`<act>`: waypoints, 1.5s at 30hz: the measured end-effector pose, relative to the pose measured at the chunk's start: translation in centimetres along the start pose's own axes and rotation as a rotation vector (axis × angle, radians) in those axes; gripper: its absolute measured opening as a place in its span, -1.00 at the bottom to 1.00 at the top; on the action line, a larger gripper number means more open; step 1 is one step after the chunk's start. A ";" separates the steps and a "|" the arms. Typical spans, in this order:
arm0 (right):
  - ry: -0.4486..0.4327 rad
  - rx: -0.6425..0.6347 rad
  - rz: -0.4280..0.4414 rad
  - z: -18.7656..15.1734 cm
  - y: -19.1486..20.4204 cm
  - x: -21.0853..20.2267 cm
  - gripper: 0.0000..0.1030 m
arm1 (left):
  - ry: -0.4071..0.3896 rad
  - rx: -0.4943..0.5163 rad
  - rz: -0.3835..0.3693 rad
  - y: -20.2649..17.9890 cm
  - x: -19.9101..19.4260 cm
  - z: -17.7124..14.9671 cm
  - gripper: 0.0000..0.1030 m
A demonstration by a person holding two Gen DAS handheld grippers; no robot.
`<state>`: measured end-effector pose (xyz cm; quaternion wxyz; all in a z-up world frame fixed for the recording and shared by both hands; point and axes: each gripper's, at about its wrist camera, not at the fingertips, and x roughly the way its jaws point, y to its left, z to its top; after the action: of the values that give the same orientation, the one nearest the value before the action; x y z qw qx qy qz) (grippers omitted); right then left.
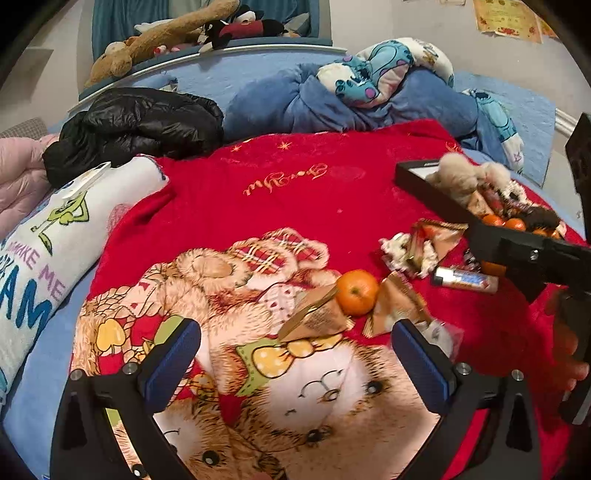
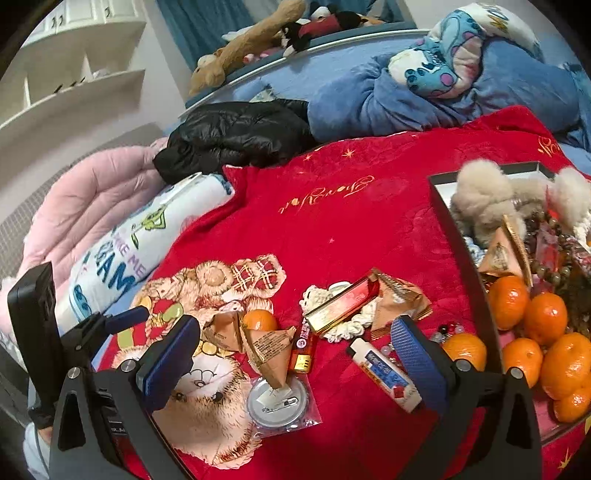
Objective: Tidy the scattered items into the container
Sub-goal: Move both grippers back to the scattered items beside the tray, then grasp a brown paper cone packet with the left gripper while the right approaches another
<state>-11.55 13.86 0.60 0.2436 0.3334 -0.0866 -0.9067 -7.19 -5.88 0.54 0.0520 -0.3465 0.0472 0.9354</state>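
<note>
A black box [image 2: 467,258] at the right of the red blanket holds several tangerines [image 2: 546,318], a beige plush [image 2: 484,199], beads and packets; it also shows in the left wrist view [image 1: 424,181]. Scattered on the blanket lie a tangerine [image 1: 356,291] [image 2: 259,320], brown triangular packets [image 1: 317,317] [image 2: 269,350], a red-gold bar [image 2: 343,302], a white tube [image 2: 384,374] [image 1: 465,279], a round badge [image 2: 277,400] and another tangerine [image 2: 464,350] beside the box. My left gripper [image 1: 295,354] is open and empty just short of the packets. My right gripper [image 2: 295,358] is open and empty over the packets.
A black jacket [image 1: 136,125], a printed pillow [image 1: 55,236], a pink quilt [image 2: 85,206] and blue bedding with Stitch plush [image 1: 369,77] surround the blanket. Plush toys [image 1: 177,33] line the headboard ledge. White shelves [image 2: 74,70] stand at the far left.
</note>
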 end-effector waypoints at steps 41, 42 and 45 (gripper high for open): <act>0.096 -0.068 0.052 -2.0 1.9 3.2 1.00 | 0.116 -0.065 -0.055 0.8 6.8 -0.3 -0.27; 0.095 -0.071 0.051 -2.0 2.0 3.2 1.00 | 0.115 -0.068 -0.057 0.8 6.8 -0.4 -0.28; 0.088 -0.088 0.046 -2.1 2.2 3.1 1.00 | 0.112 -0.068 -0.055 0.9 6.6 -0.5 -0.29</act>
<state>-11.36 10.38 -2.04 0.2825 0.3600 -0.0437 -0.8881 -12.01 -6.39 -4.08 0.0631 -0.4009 0.0089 0.9139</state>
